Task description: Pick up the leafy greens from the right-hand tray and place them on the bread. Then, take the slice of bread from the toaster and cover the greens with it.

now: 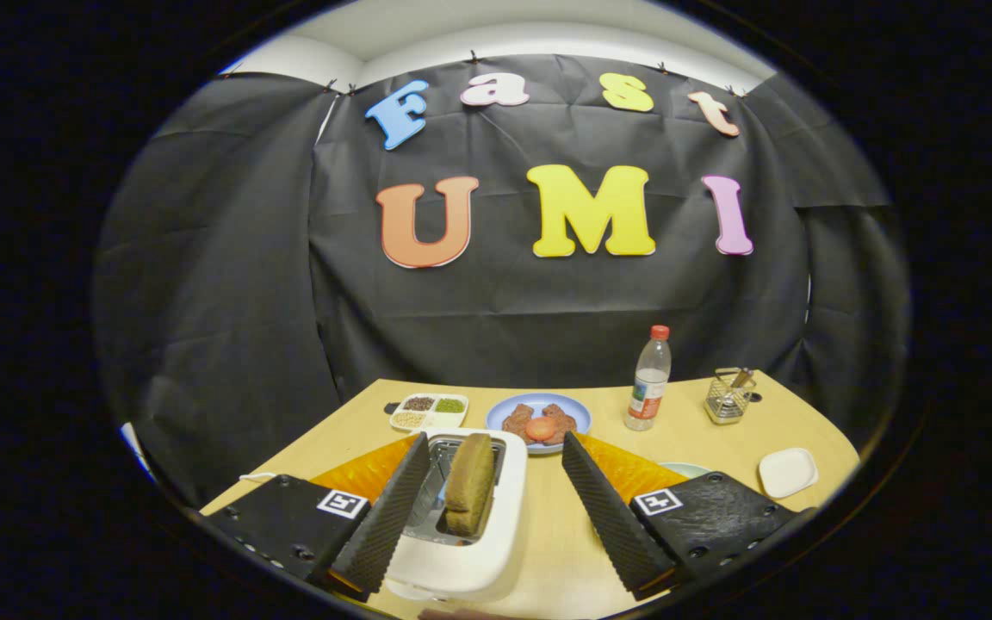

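Here, the claw point(491, 504) gapes wide around one toaster point(459, 525) holding one bread slice point(470, 482), beside one bottle point(648, 379).

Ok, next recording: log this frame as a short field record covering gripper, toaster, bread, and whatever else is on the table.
gripper: hand-held gripper open, fingers spread wide, gripping nothing
toaster: white toaster between the fingers, nearer the left one
bread: slice of bread upright in the toaster slot
plate: blue plate beyond the fingers, with brown pieces and a round red item
other items: divided tray, water bottle, wire basket, small white dish
surface: wooden table
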Demonstrator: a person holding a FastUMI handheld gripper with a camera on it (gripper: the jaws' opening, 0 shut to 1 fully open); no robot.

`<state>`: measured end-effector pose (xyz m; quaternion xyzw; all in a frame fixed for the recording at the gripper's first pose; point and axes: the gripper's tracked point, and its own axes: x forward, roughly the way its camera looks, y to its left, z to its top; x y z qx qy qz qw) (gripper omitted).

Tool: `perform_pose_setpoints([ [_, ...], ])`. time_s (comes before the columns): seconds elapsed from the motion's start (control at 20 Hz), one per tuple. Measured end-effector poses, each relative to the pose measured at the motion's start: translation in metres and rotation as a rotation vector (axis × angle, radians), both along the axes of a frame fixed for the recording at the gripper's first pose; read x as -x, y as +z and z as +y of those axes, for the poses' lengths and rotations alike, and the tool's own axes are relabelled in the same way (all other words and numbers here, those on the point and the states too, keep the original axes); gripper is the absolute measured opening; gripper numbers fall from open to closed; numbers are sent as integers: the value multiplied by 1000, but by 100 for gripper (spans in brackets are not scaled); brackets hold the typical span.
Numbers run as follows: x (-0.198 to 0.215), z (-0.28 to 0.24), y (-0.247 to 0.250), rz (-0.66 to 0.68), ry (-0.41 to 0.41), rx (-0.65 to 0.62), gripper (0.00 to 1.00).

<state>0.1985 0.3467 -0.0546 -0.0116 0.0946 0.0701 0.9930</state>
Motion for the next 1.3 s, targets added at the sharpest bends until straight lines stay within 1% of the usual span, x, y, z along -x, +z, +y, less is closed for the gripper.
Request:
perform_pose_setpoints([
  [0.2,-20,12,-15,40,-43,20,96],
  [0.3,-27,13,-22,71,-60,18,92],
  [0.35,-31,12,-28,88,-75,25,89],
  [0.45,-36,9,-35,118,-101,17,86],
  [0.5,-36,11,-39,138,-95,-2,83],
  [0.6,-37,20,-45,174,-74,-35,65],
  [0.65,-38,18,-48,187,-81,-26,56],
  [0.75,-40,14,-51,198,-116,0,34],
  [0.85,-39,19,-58,219,-109,-7,31],
  [0.95,-43,18,-58,218,-110,-1,31],
  [1.05,-39,18,-56,203,-105,-3,18],
  [1.2,-38,22,-54,187,-104,17,18],
  [1.25,-38,24,-55,180,-101,31,14],
  [1.3,-38,24,-55,175,-100,38,14],
])
